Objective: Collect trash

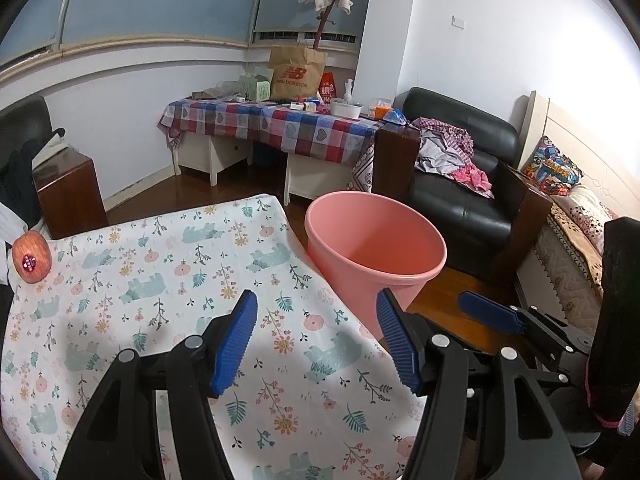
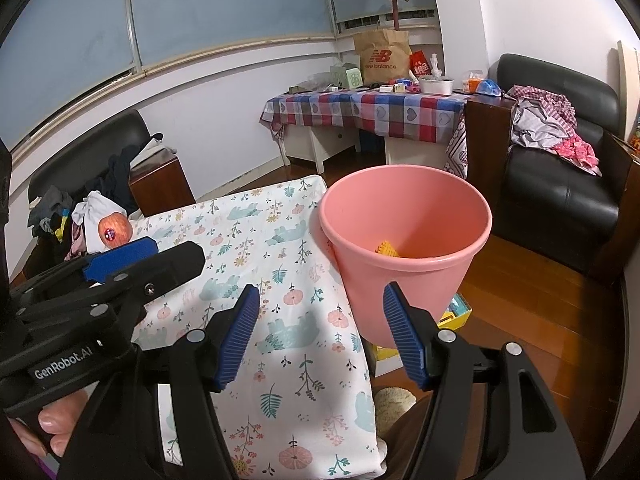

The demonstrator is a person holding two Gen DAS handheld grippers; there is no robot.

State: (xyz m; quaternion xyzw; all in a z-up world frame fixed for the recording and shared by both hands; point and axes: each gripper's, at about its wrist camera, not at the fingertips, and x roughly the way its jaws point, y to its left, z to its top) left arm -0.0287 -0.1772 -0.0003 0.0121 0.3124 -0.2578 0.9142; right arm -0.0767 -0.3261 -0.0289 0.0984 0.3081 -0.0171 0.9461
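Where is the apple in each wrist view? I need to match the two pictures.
Left wrist: apple at the far left edge, on the tablecloth's far left corner.
Right wrist: apple left of centre, just above the left tool's blue pad.
Shared landmark: the pink bin, at the cloth's right edge in both.

Pink bin [image 2: 408, 240] upright on floor beside table edge, yellow trash piece [image 2: 387, 249] inside at btm
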